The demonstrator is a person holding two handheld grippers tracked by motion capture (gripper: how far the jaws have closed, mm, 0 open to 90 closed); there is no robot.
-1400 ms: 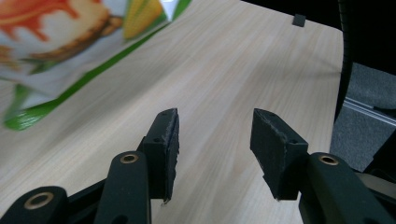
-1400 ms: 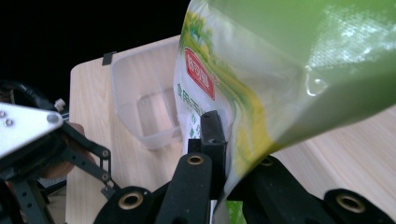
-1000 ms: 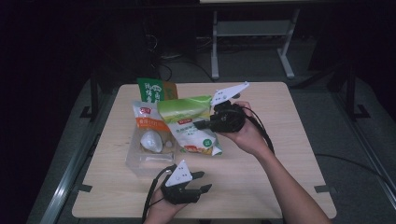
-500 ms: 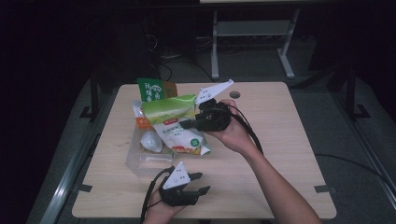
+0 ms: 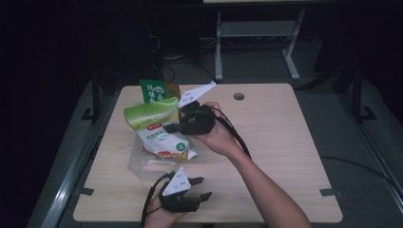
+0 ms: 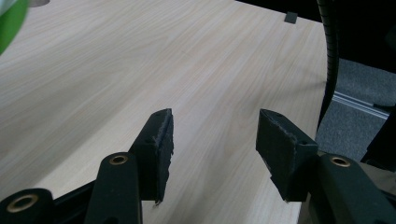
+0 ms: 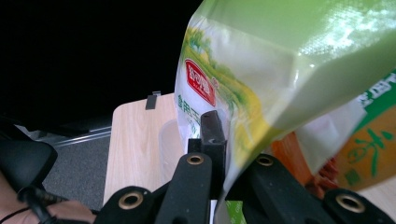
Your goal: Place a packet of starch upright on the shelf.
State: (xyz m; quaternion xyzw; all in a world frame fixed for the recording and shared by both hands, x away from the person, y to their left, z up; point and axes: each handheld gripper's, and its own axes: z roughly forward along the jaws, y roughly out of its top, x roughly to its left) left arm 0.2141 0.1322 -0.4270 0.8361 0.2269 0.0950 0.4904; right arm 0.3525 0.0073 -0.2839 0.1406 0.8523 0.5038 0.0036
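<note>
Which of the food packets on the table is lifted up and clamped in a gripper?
The pale green and white bag, pinched at its edge by the right gripper. The dark green packet behind it and the orange one stay ungripped.

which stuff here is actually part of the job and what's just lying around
In the job:
- green bag, clamped in the right gripper
- clear plastic box below it

Lying about:
- dark green packet
- left gripper, open over bare table
</note>
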